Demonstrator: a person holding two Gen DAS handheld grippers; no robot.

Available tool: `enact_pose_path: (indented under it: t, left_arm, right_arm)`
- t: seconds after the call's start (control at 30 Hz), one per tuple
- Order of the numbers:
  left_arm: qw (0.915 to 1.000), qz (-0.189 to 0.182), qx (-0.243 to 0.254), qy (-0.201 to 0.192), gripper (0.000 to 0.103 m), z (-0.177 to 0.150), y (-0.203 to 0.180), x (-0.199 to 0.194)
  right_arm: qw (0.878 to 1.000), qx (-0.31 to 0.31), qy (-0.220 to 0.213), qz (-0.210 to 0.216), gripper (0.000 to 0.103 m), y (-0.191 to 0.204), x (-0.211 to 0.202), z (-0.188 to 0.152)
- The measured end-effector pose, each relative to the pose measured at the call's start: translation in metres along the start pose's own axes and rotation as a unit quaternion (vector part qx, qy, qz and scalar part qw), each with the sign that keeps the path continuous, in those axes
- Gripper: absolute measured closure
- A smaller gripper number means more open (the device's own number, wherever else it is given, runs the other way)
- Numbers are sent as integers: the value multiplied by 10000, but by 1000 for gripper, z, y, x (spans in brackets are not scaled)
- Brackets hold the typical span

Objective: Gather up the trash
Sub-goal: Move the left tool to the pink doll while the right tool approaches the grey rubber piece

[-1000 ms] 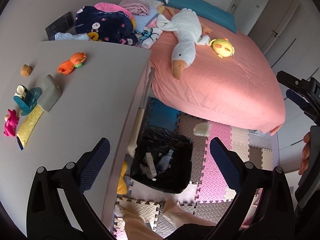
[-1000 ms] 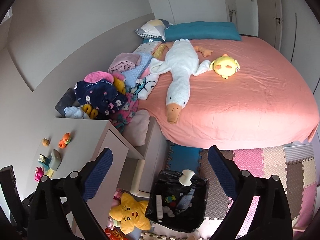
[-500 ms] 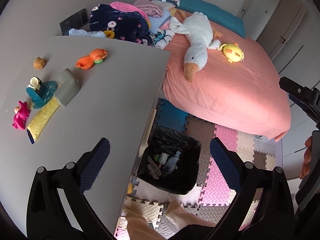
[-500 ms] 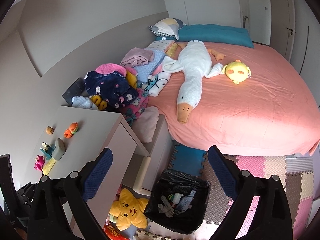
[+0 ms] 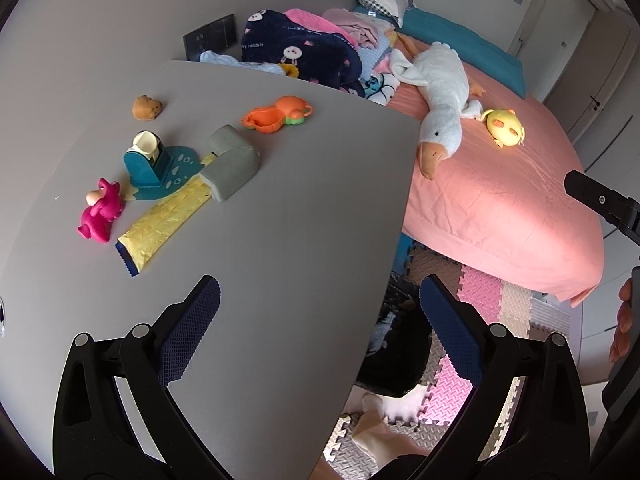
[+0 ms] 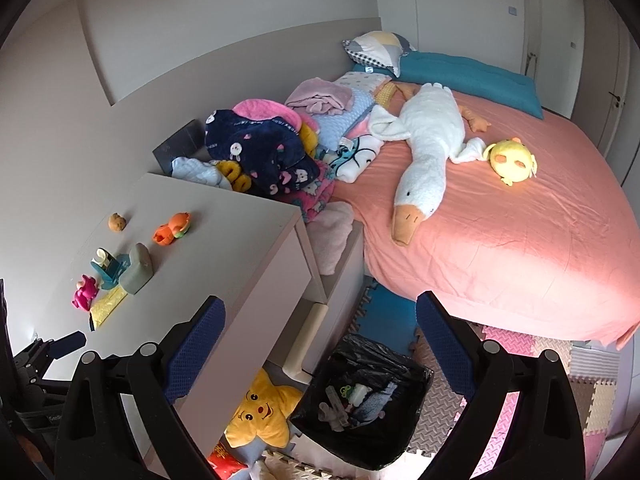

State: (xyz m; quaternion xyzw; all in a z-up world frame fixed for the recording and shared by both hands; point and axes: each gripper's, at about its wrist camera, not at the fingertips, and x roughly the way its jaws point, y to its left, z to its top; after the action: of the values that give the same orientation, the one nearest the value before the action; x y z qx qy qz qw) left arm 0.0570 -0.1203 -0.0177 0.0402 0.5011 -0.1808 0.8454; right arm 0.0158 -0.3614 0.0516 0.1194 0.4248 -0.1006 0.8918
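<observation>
Grey bench [image 5: 280,208] now fills the empty, wide-open left claw's [image 5: 318,312] view, yellow wrapper [image 5: 164,220] ahead-left; right claw [image 6: 320,332] gapes empty above the bin [image 6: 360,396].

— What do we have on the desk [image 5: 280,220]?
— A wrapper [image 5: 164,218] lies near its left side, a sponge [image 5: 232,162] touching its far end, toys around them.
— And the bin [image 6: 360,396]?
— On the floor mats [image 6: 440,396], right of the desk, before the bed [image 6: 520,240]. A star cushion [image 6: 260,412] sits left of it, under the desk.
</observation>
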Motion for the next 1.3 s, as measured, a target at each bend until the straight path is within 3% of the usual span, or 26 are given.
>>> enact_pose_path:
  t: [0.6,0.97,1.3]
  left_arm:
    - [9952,490,-847,-31,6,-15,104,-15]
    - [9907,705,-1129,-270,6,-3,156,-9]
    - [9900,744,-1193,-146,18,11,190,20]
  right_arm:
    - [9959,-624,302,577,7,109,46,10]
    - [9937,-670,476,756,7,152,80,15]
    - [9916,-769,651,812,7,183,112,20]
